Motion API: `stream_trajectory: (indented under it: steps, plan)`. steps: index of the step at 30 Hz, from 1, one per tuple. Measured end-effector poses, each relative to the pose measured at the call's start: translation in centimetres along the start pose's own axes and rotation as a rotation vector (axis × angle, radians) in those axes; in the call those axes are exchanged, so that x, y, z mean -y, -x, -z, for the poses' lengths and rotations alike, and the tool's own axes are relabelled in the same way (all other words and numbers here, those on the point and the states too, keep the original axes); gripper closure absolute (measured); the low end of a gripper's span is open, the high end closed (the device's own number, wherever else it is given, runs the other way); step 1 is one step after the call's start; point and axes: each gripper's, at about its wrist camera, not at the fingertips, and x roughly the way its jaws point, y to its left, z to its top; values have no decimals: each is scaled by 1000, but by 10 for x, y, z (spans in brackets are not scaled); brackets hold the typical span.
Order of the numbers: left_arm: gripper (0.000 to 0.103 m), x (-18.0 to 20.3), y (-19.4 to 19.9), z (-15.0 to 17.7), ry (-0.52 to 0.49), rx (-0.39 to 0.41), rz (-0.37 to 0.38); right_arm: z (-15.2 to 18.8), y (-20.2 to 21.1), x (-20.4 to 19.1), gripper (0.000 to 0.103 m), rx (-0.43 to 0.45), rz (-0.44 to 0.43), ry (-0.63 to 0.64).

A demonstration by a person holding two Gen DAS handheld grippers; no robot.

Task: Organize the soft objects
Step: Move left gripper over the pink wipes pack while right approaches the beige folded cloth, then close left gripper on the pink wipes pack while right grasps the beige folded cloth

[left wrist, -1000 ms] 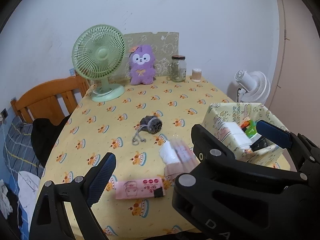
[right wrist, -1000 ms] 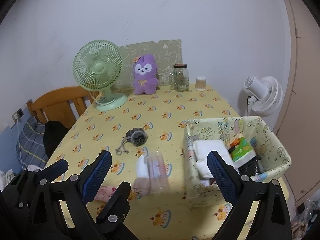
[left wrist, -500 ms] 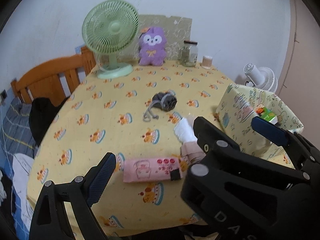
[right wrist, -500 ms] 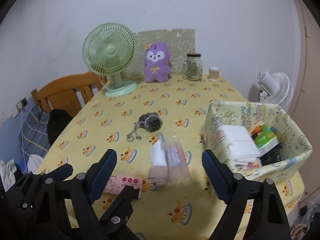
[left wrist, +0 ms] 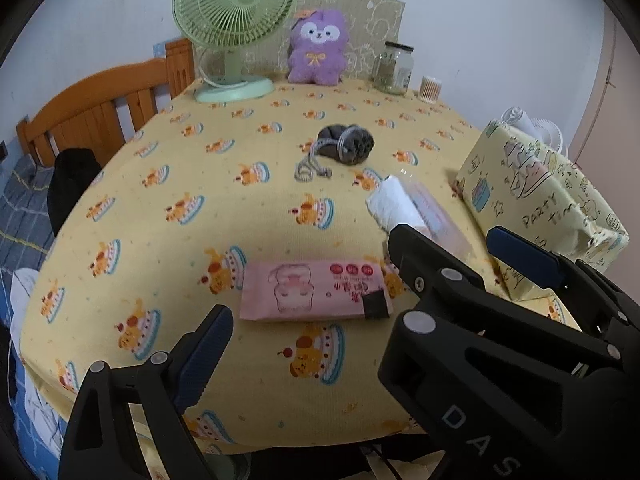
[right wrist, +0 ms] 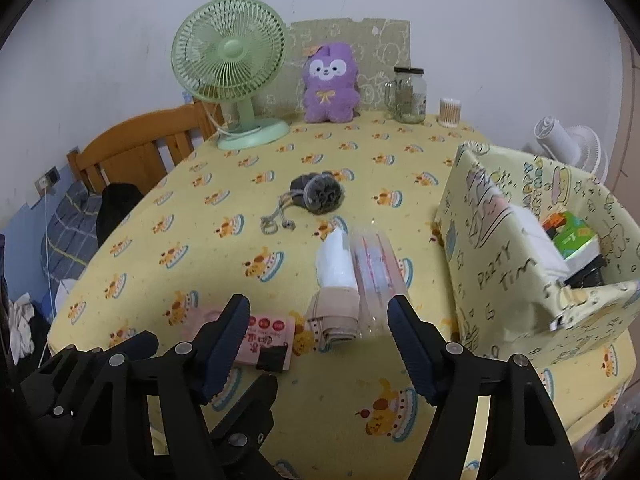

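Soft bundle (right wrist: 348,280) on the table (right wrist: 360,400): we bring the closing, still empty right tool (right wrist: 320,332) toward it; left tool (left wrist: 352,312) gapes empty. Next, straddle and squeeze.

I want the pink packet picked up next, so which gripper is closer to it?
Left. The left gripper straddles the pink packet from above, not touching. The right gripper is off to the packet's right, closing over the rolled cloths.

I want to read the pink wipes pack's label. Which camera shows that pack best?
The left wrist view: the pink wipes pack lies whole and unobstructed on the tablecloth, print facing up. In the right wrist view the same pack is half hidden behind a hand-held gripper finger.
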Motion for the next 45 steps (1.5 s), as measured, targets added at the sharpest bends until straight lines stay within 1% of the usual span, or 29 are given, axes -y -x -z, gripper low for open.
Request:
stream_trajectory:
  steps: [5,8,14,16,20,22,24,26,28,30,31,33,34,36,37,38,42,45]
  plan:
    - [10,-1,-15,6,20,-60,24,6,-12,4,29,-36,3,2]
    - [10,2,-17,5,12,-51,11,8,-17,6,30,-51,2,-7]
    - [10,0,-24,-3,34,-35,20,3,-24,11,30,-61,-1,-50]
    - [9,-1,-27,-7,40,-28,26,1,-27,14,32,-61,0,-75]
    - [8,-1,-32,-12,30,-24,29,-3,-31,16,37,-63,10,-82]
    - [8,-1,-35,-15,22,-20,29,-4,-33,18,39,-64,18,-86]
    - [8,0,-37,-17,16,-19,24,-6,-35,19,42,-65,27,-88]
    - [9,1,-39,-18,7,-16,15,-7,-38,21,43,-70,37,-89]
    - [17,3,-40,-19,-9,-13,-15,-7,-40,21,43,-76,46,-85]
    - [28,3,-41,-20,-28,-7,-52,-6,-41,20,44,-79,58,-71]
    - [31,2,-41,-19,-35,-2,-66,-5,-40,20,45,-79,58,-66]
    - [40,1,-40,-18,-43,4,-74,-4,-39,19,45,-84,58,-59]
    - [43,1,-39,-17,-45,6,-72,-3,-39,18,45,-84,57,-56]
    - [53,1,-38,-17,-41,7,-71,-3,-36,17,45,-81,55,-52]
    - [56,0,-37,-16,-39,8,-69,-3,-35,16,45,-79,55,-48]
    - [58,0,-36,-16,-40,8,-66,-2,-34,16,45,-76,58,-43]
    - [59,-4,-34,-16,-41,6,-59,-3,-32,10,49,-74,60,-28]
    - [59,-10,-32,-17,-39,12,-82,-5,-29,3,50,-64,59,-7]
